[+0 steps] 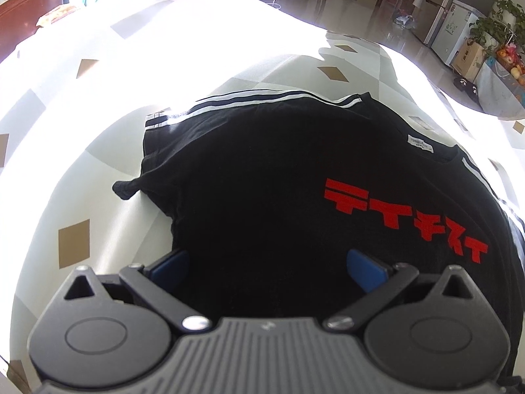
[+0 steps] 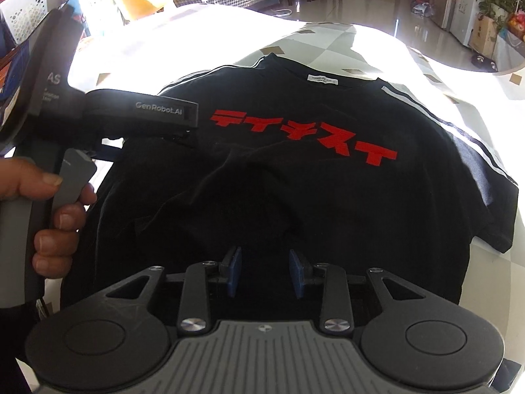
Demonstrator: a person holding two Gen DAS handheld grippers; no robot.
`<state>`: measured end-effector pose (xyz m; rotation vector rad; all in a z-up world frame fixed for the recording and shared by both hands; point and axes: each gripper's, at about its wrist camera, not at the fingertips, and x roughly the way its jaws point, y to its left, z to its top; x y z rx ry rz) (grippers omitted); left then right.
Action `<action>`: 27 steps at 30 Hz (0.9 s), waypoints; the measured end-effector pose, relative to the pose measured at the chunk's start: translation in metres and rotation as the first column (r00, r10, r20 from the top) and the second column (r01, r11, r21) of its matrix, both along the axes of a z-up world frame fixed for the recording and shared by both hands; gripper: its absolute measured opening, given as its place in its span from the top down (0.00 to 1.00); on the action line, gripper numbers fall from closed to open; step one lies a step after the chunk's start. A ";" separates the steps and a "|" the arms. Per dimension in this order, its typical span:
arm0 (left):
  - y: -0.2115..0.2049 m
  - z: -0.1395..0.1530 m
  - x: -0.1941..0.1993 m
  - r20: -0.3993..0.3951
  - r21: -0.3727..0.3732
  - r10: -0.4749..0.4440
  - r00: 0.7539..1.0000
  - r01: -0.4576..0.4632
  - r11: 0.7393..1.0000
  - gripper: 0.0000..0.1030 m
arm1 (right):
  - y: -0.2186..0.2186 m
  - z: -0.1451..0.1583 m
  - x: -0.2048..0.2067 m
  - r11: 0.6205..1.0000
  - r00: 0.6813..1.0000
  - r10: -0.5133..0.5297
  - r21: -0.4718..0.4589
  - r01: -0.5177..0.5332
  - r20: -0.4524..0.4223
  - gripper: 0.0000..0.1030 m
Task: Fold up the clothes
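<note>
Because the black T-shirt [image 2: 295, 180] lies print-up across the table [image 1: 98, 105], both the left gripper [image 1: 267, 264] and right gripper [image 2: 265, 271] hover over its near edge, jaws apart and holding nothing, seemingly placed to pinch the cloth.

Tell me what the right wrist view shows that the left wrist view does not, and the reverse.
Only the right wrist view shows the person's hand gripping the left gripper's handle, the shirt's right sleeve spread flat, and the right gripper with jaws open.

Only the left wrist view shows the left sleeve folded in, its striped cuff on top, a bunched corner poking out, and the left gripper wide open.

Both show the black T-shirt with red lettering, its neck label, and the patterned tablecloth.
</note>
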<state>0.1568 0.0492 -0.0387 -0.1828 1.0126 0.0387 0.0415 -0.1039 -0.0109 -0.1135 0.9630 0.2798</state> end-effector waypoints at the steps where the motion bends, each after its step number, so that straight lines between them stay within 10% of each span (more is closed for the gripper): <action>1: -0.003 -0.001 0.002 -0.001 0.016 -0.005 1.000 0.005 1.000 0.00 | 0.003 -0.001 -0.001 1.000 1.000 0.009 -0.008 -0.009 0.002 0.70; 10: -0.026 -0.012 0.011 -0.002 0.151 -0.045 0.999 0.045 0.987 0.00 | 0.006 -0.013 0.001 1.000 1.000 0.001 -0.013 -0.001 -0.030 0.68; 27: -0.024 -0.013 0.019 0.014 0.153 -0.019 1.000 0.017 0.988 0.00 | 0.010 -0.018 -0.020 0.996 0.999 0.048 -0.079 -0.049 -0.021 0.66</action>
